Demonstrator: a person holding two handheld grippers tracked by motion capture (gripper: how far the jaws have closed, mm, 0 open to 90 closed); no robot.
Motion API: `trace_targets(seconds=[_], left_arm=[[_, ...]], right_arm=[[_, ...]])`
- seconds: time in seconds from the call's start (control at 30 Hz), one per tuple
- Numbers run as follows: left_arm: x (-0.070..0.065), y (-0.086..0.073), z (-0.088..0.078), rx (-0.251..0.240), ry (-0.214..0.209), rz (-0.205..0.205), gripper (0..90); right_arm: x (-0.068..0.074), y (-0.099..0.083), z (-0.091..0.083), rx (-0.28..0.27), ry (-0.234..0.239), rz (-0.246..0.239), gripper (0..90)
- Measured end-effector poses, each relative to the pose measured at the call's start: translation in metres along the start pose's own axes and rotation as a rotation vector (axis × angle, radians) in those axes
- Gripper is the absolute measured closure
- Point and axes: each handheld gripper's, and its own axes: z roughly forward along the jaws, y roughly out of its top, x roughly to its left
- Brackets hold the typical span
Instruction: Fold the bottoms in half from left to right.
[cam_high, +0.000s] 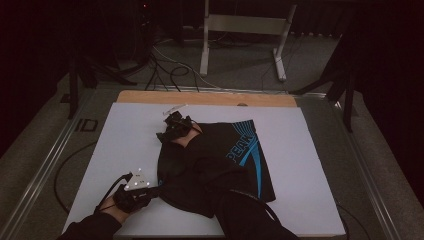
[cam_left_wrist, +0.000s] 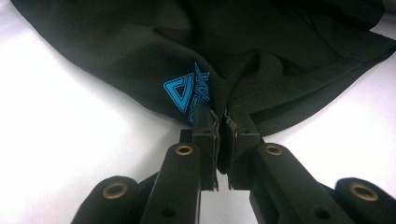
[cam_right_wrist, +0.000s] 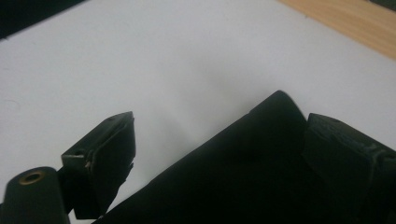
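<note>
A: Where is the shirt (cam_high: 215, 165)?

B: Centre of the frame, on the counter (cam_high: 125, 135). The left gripper (cam_left_wrist: 218, 122) pinches its lower-left hem; the right gripper (cam_right_wrist: 219, 140) is spread around the upper corner.

A: The risk?

B: If the right fingers (cam_right_wrist: 109, 144) close too shallowly, I think the corner slips out.

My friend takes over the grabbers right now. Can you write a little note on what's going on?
Left gripper: shut on the near edge of the black shorts.
Right gripper: open, one jaw over the cloth's far corner, nothing pinched yet.
Shorts lie crumpled on the white board, blue print up.
Done: one edge gripped.
Left: probably grip the far corner, then spread or fold.
</note>
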Motion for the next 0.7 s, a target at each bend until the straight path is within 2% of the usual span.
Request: trace_targets(seconds=[0.13, 0.23, 0.37, 0.5, 0.7], left_arm=[[0.000, 0.000, 0.000, 0.003, 0.000, 0.002, 84.2], [-0.001, 0.000, 0.000, 0.004, 0.001, 0.005, 84.2], [0.000, 0.000, 0.000, 0.003, 0.001, 0.005, 84.2], [0.000, 0.000, 0.000, 0.003, -0.004, 0.003, 84.3], [0.000, 0.000, 0.001, 0.006, -0.007, 0.003, 84.3]], right_arm=[[0.002, -0.001, 0.005, 0.024, -0.067, -0.019, 20.9], [0.003, 0.000, 0.010, 0.034, -0.074, 0.022, 24.2], [0.003, 0.000, 0.017, 0.067, -0.124, 0.040, 33.5], [0.003, 0.001, 0.024, 0.095, -0.155, 0.049, 38.1], [0.008, 0.004, 0.027, 0.122, -0.184, 0.033, 41.0]])
